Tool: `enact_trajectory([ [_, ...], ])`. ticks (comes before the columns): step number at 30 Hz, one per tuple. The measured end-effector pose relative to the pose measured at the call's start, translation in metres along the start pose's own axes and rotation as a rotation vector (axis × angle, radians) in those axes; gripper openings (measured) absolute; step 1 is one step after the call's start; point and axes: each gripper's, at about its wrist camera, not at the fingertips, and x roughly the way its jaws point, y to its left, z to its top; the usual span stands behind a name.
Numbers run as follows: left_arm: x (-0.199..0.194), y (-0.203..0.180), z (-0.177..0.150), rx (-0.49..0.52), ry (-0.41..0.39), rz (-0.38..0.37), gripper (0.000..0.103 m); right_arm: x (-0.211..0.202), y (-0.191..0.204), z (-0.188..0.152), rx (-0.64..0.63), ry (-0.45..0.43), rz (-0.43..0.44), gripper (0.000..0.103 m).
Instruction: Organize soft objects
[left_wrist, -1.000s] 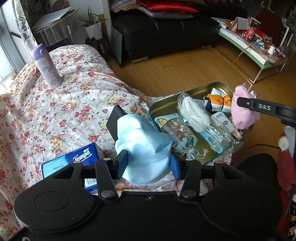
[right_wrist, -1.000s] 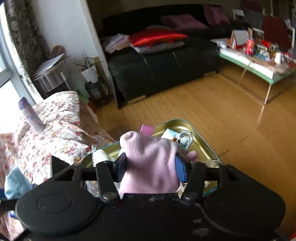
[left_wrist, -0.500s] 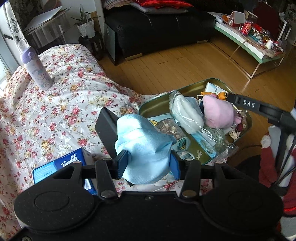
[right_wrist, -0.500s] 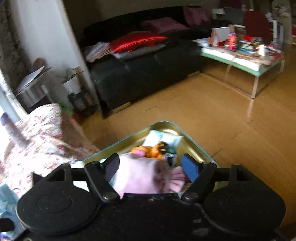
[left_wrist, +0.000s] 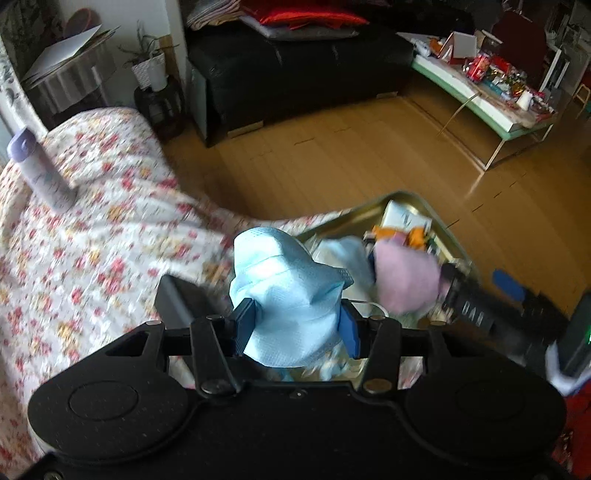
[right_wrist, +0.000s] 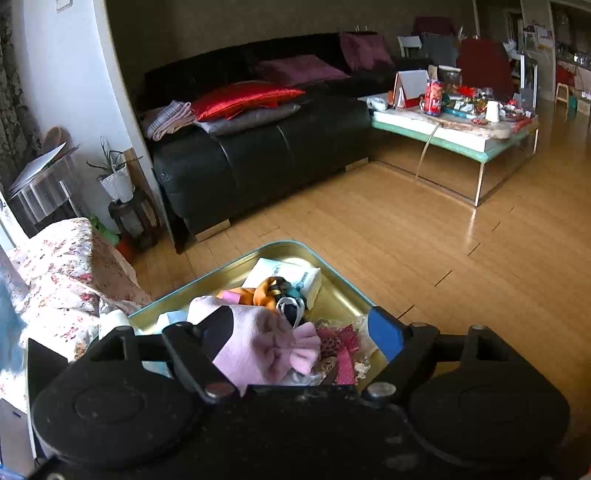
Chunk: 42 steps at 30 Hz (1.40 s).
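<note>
My left gripper (left_wrist: 295, 321) is shut on a light blue fabric piece (left_wrist: 288, 288) and holds it above the near edge of the gold metal tray (left_wrist: 406, 195). A pink soft item with a bow (right_wrist: 258, 343) lies in the tray (right_wrist: 340, 295) among other small things. My right gripper (right_wrist: 303, 328) stands over it and its jaws are opening. The pink item rests against the left finger, while the blue right pad (right_wrist: 384, 332) is clear of it. In the left wrist view the right gripper (left_wrist: 480, 291) sits just right of the pink item (left_wrist: 402, 280).
The tray also holds a white tissue packet (right_wrist: 288, 277) and an orange item (right_wrist: 258, 291). A purple bottle (left_wrist: 40, 170) stands on the floral cloth (left_wrist: 92, 240). A black block (left_wrist: 177, 302) lies beside my left gripper. A black sofa (right_wrist: 258, 158) and a cluttered coffee table (right_wrist: 454, 136) stand beyond the wooden floor.
The right jaws let go of the pink item, spread apart and sank toward the tray, where the item now lies. My left gripper carried the blue fabric toward the tray.
</note>
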Motion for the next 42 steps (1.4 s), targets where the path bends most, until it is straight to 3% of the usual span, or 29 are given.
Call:
enact_trajectory([
  [13, 0.059, -0.043, 0.048, -0.033, 0.087, -0.156, 0.047, 0.002, -0.016, 0.0, 0.077, -0.021, 0.04, 0.08],
  [21, 0.093, -0.055, 0.05, -0.009, 0.155, -0.133, 0.047, 0.004, -0.021, 0.0, 0.114, -0.02, 0.056, 0.081],
  [26, 0.102, -0.044, 0.037, 0.01, 0.193, -0.065, 0.047, 0.005, -0.017, -0.002, 0.115, -0.016, 0.068, 0.081],
  [31, 0.102, -0.029, 0.03, 0.005, 0.208, -0.042, 0.049, 0.005, -0.013, -0.002, 0.096, -0.016, 0.069, 0.081],
  [35, 0.095, -0.029, 0.026, 0.015, 0.18, -0.044, 0.074, 0.006, -0.014, -0.002, 0.089, -0.015, 0.07, 0.081],
  [42, 0.086, -0.032, 0.026, 0.01, 0.15, -0.063, 0.079, 0.004, -0.011, -0.003, 0.08, -0.019, 0.06, 0.082],
])
